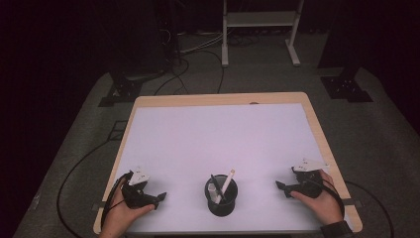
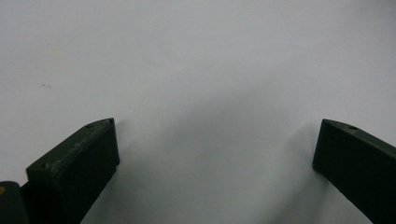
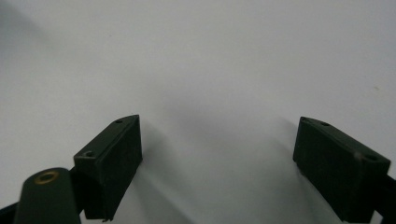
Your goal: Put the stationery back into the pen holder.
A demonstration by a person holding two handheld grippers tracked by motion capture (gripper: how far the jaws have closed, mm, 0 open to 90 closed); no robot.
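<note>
While both tools rest open and empty, left tool point(image 1: 159, 197), right tool point(image 1: 280, 187), pens sit in cup point(image 1: 221, 196); work seemingly unstarted.

A cup point(image 1: 221, 197) stood on the table point(image 1: 218, 100) at its 6 o'clock edge, with pens point(image 1: 226, 184) standing in it. The left gripper point(image 1: 159, 197) rested at the cup's 9 o'clock, the right gripper point(image 1: 280, 187) at its 3 o'clock, both well apart from it.
</note>
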